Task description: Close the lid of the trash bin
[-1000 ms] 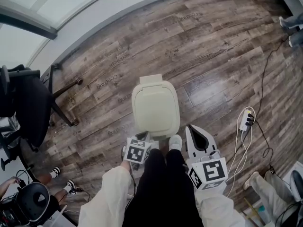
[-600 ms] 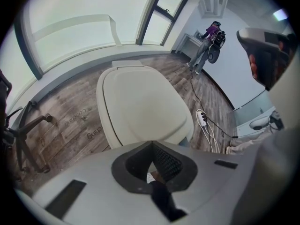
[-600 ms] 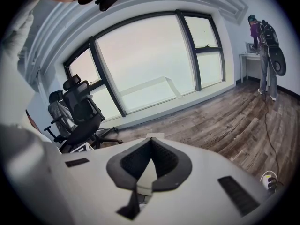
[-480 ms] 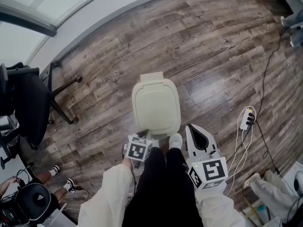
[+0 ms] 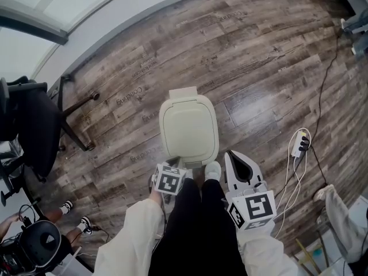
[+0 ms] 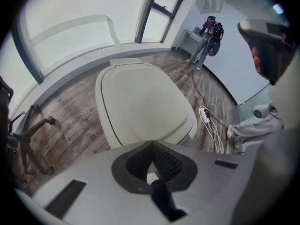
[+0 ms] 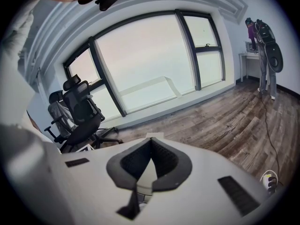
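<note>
Beside the trash bin [image 5: 188, 130], left tool [image 5: 177, 165] and right tool [image 5: 236, 161] hover, jaws together.

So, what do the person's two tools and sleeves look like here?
Both the left tool and right tool have smooth pale grey bodies with black, ribbed pads set in a dark teardrop recess. Each carries a white cube printed with black square markers. The sleeves are loose and cream-coloured. No cables on them are visible.
</note>
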### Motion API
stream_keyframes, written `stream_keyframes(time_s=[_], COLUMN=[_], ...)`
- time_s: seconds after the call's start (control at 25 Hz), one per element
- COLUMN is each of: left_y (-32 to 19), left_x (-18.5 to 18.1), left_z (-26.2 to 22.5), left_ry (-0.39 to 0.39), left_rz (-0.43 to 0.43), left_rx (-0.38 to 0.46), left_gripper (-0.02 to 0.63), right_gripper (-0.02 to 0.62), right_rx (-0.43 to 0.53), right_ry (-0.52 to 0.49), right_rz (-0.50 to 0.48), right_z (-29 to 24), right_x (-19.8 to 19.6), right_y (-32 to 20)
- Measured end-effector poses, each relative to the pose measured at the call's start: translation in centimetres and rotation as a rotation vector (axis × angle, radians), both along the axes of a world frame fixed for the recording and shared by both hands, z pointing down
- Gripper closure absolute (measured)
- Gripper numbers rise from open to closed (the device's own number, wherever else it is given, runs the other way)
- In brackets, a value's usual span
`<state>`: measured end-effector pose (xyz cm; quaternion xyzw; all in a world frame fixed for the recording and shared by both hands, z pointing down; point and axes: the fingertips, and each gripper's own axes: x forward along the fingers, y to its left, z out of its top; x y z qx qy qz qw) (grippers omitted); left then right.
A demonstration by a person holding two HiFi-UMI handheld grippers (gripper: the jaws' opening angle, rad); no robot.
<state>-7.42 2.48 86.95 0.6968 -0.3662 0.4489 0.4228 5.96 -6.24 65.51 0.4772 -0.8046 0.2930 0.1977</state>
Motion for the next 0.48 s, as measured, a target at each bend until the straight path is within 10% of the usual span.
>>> stream_keyframes(time_s=[0.48], left_y=[-1.9], left_x=[-1.0], left_z=[-5.5], left_ry=[0.012], left_rz=[-0.051], left_rx=[0.111], left_gripper=[0.601], right_gripper=[0.572], right_rx=[0.026], right_ry=[0.014], right_rz=[-0.013], right_z=[-3.3], right_x=[0.9], right_y=[0.4])
